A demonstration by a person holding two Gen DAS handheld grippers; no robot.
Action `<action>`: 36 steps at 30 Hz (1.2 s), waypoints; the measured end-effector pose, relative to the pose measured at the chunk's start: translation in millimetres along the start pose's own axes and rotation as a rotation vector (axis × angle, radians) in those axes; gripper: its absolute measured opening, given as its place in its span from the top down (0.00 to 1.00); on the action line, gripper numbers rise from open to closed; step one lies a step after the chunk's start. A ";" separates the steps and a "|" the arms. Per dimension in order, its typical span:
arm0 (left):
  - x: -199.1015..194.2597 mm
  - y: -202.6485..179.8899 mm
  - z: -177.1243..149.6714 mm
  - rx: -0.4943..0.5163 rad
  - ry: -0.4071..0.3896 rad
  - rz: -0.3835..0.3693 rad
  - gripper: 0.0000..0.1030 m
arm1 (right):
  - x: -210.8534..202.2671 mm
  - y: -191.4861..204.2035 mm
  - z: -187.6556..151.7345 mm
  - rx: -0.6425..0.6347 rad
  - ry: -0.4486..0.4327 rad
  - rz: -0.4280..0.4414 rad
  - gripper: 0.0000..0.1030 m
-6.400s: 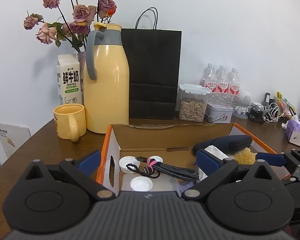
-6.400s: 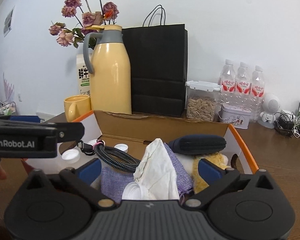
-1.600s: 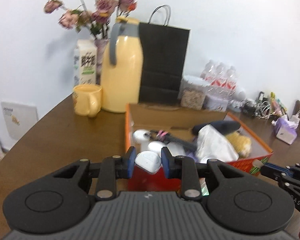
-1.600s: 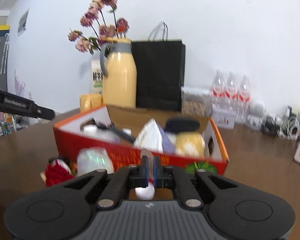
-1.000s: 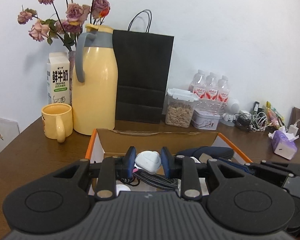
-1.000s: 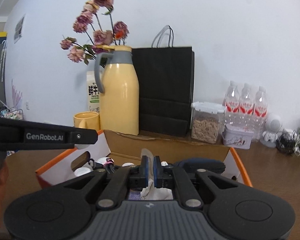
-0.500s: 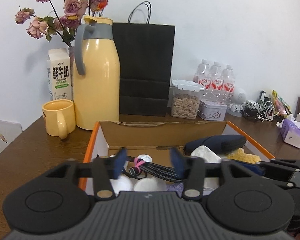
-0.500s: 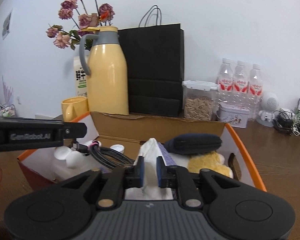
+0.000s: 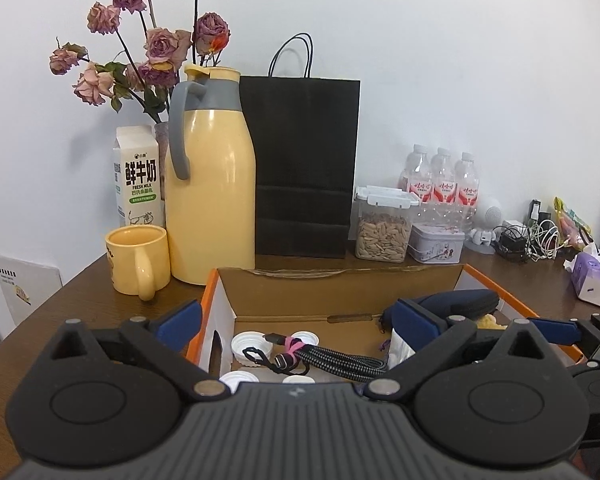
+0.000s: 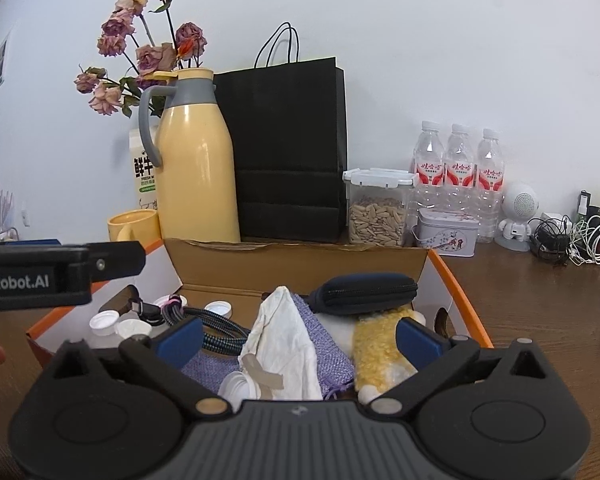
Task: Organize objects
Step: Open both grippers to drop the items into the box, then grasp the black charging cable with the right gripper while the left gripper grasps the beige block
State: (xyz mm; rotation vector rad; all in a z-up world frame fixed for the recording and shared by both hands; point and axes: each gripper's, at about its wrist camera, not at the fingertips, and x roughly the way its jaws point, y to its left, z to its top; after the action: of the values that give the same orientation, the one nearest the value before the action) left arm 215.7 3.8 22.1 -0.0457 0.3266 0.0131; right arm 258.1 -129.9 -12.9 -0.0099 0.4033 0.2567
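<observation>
An orange-rimmed cardboard box [image 9: 209, 300] lies just ahead of both grippers. Inside it are white caps [image 9: 247, 346], a braided cable [image 9: 332, 360], a dark blue case [image 10: 364, 288], a white cloth [image 10: 288, 336], a purple pouch [image 10: 332, 354] and a yellow fuzzy item [image 10: 376, 344]. My left gripper [image 9: 298, 318] hangs over the box's left half, its jaws opening wide with nothing gripped. Over the right half, my right gripper [image 10: 298, 338] has its jaws opening too, with nothing pressed between them. One of the left gripper's fingers [image 10: 112, 266] reaches in from the left of the right wrist view.
Behind the box stand a yellow thermos jug [image 9: 210, 184], a yellow mug [image 9: 138, 260], a milk carton [image 9: 138, 176], a black paper bag [image 9: 304, 168], a seed jar [image 9: 384, 228], a tin [image 9: 438, 242] and water bottles [image 9: 442, 188]. Cables [image 9: 532, 240] and a tissue pack [image 9: 594, 280] lie right.
Both grippers' jaws have spread from nearly shut to wide apart. The white object that the left gripper held is no longer between its pads. Both views now look lower into the box.
</observation>
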 end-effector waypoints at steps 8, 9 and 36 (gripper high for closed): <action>-17.5 0.2 9.1 -0.007 -0.022 -0.016 0.00 | -16.9 2.0 6.9 -0.010 -0.024 0.008 0.00; -20.2 0.0 10.2 -0.004 -0.024 -0.017 0.00 | -20.1 2.3 7.9 -0.012 -0.027 0.010 0.00; -87.9 59.7 -37.7 0.034 0.153 0.086 0.00 | -77.8 28.2 -50.9 -0.110 0.189 0.123 0.15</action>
State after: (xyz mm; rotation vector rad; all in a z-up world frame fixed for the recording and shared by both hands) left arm 119.2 61.2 12.1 0.0009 0.4820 0.0893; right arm 162.3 -124.8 -28.3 -0.1184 0.5785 0.4006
